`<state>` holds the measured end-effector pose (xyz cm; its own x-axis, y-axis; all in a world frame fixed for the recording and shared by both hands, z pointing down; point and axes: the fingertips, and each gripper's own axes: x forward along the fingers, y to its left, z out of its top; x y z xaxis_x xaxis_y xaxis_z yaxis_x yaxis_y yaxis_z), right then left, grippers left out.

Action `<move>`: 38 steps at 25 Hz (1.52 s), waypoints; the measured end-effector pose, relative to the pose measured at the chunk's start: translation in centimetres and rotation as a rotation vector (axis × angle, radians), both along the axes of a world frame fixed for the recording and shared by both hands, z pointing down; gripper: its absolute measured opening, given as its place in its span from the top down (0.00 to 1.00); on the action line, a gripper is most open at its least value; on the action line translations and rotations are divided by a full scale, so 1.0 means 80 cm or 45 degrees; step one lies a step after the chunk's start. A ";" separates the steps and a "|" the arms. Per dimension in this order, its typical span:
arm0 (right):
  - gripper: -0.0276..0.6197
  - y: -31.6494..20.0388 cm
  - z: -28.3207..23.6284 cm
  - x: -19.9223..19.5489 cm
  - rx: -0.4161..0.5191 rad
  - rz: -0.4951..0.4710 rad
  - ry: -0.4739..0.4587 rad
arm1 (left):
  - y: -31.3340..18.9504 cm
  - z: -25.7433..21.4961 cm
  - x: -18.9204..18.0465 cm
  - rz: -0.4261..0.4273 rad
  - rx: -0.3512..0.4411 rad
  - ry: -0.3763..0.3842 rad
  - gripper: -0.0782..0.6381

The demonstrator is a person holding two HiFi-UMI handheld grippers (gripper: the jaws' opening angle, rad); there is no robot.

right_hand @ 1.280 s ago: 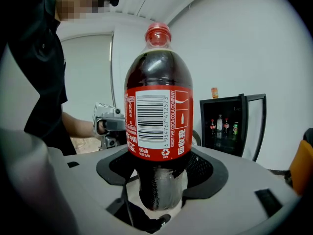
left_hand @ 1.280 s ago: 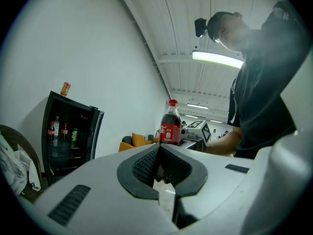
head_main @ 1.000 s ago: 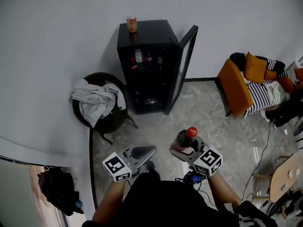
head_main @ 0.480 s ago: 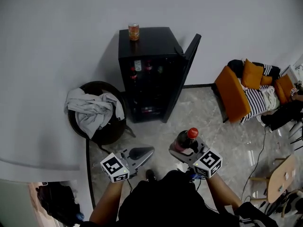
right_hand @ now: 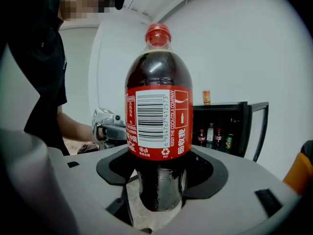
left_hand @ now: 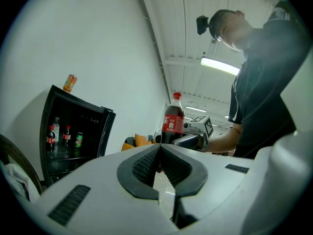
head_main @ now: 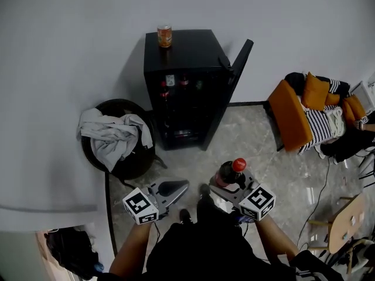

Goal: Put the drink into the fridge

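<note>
My right gripper (head_main: 225, 183) (right_hand: 157, 180) is shut on a cola bottle (head_main: 229, 172) (right_hand: 158, 116) with a red cap and red label, held upright. The left gripper (head_main: 173, 187) (left_hand: 160, 156) is shut with nothing between its jaws, level with the right one. A black fridge (head_main: 183, 86) (right_hand: 230, 131) stands ahead against the white wall with its glass door (head_main: 231, 86) swung open to the right. Several bottles (head_main: 176, 82) (left_hand: 63, 137) stand on its upper shelf. The cola bottle (left_hand: 173, 119) also shows in the left gripper view.
An orange can (head_main: 164, 36) sits on the fridge top. A dark round chair (head_main: 120, 139) with grey clothes stands left of the fridge. An orange chair (head_main: 293, 116) with cushions and clothes is at the right. A wooden stool (head_main: 345, 221) is at the lower right.
The view has shifted slightly; the fridge sits a little higher and left in the head view. Both grippers hold much the same pose, the right still with the bottle.
</note>
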<state>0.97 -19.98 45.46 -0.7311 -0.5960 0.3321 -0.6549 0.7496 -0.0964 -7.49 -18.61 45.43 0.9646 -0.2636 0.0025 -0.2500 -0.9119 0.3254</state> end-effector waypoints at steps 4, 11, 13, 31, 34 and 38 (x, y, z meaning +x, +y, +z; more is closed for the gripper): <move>0.50 -0.027 0.009 0.011 0.006 -0.025 -0.001 | -0.022 -0.001 0.013 -0.017 0.003 -0.013 0.88; 0.50 -0.086 0.026 0.034 -0.005 -0.107 0.003 | -0.077 0.009 0.048 -0.059 -0.032 -0.048 0.88; 0.50 -0.106 0.027 0.040 -0.005 -0.132 0.000 | -0.096 0.008 0.057 -0.083 -0.051 -0.025 0.88; 0.50 -0.210 0.047 0.072 -0.040 -0.275 -0.048 | -0.193 0.008 0.108 -0.223 -0.068 -0.059 0.88; 0.50 -0.216 0.052 0.071 -0.075 -0.257 -0.058 | -0.203 0.011 0.104 -0.215 -0.084 -0.062 0.88; 0.50 -0.232 0.061 0.063 -0.080 -0.235 -0.023 | -0.226 0.016 0.090 -0.203 -0.085 -0.039 0.88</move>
